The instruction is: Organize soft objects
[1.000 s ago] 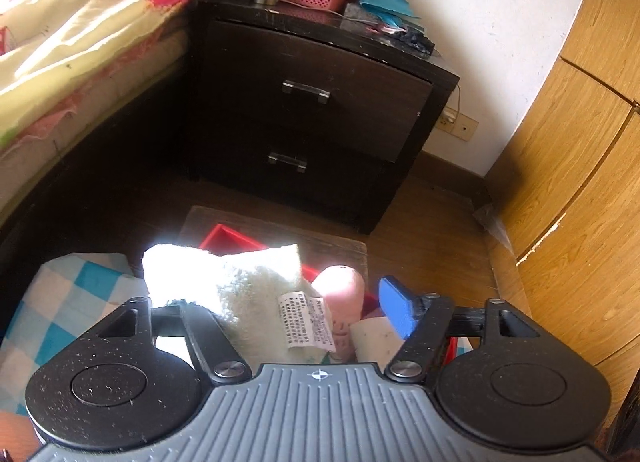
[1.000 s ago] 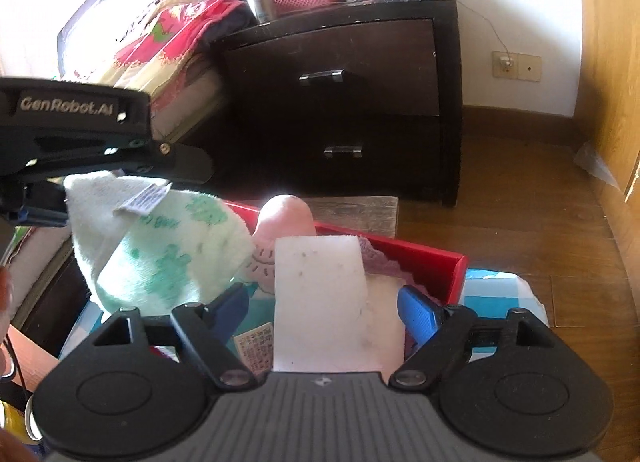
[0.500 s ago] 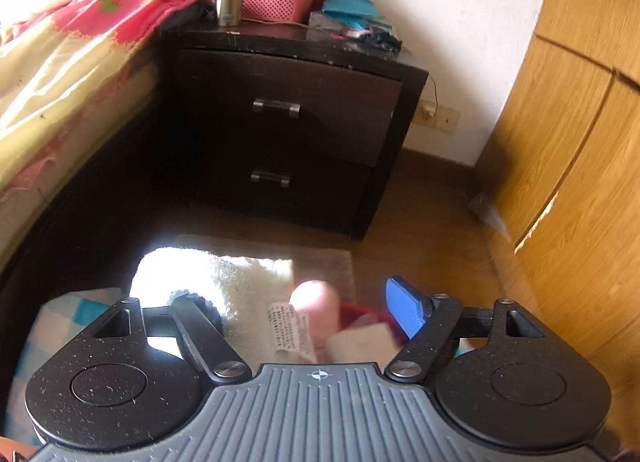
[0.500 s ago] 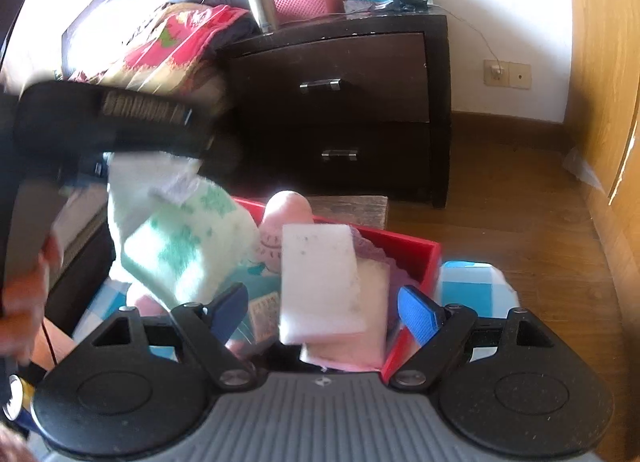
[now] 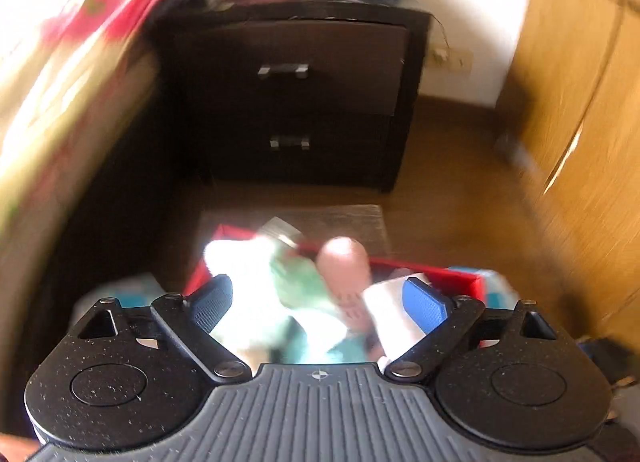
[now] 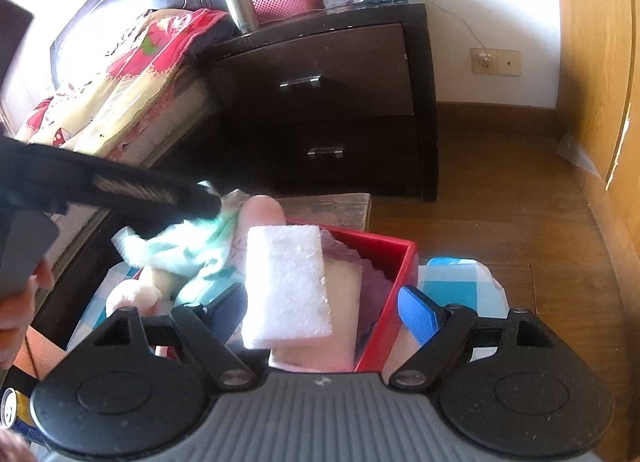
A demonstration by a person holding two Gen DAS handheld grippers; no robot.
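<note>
A green-and-white towel [image 5: 280, 294] slumps over the left end of the red box [image 5: 460, 282], next to a pink plush toy [image 5: 344, 266]. My left gripper [image 5: 316, 294] hovers over it, jaws opening wide, pads not pressing the cloth; this view is blurred. In the right wrist view the towel [image 6: 180, 250] droops below the black body of the left tool [image 6: 120, 190]. A white sponge [image 6: 286, 282] lies on a pink pad [image 6: 344, 302] inside the red box [image 6: 396, 262]. My right gripper [image 6: 320, 298] stands open over the sponge, its right pad apart from it.
The box rests on a blue-checked cloth [image 6: 456, 282] before a low wooden board [image 6: 328, 206]. A dark nightstand [image 6: 340, 102] stands behind, a bed [image 6: 120, 102] to the left, wooden wardrobe doors [image 6: 592, 102] to the right. A person's hand [image 6: 16, 302] grips the left tool.
The left jaws have spread and the towel has sunk from hanging between them into the box. The left view has rolled. The right gripper kept its opening and shifted slightly.
</note>
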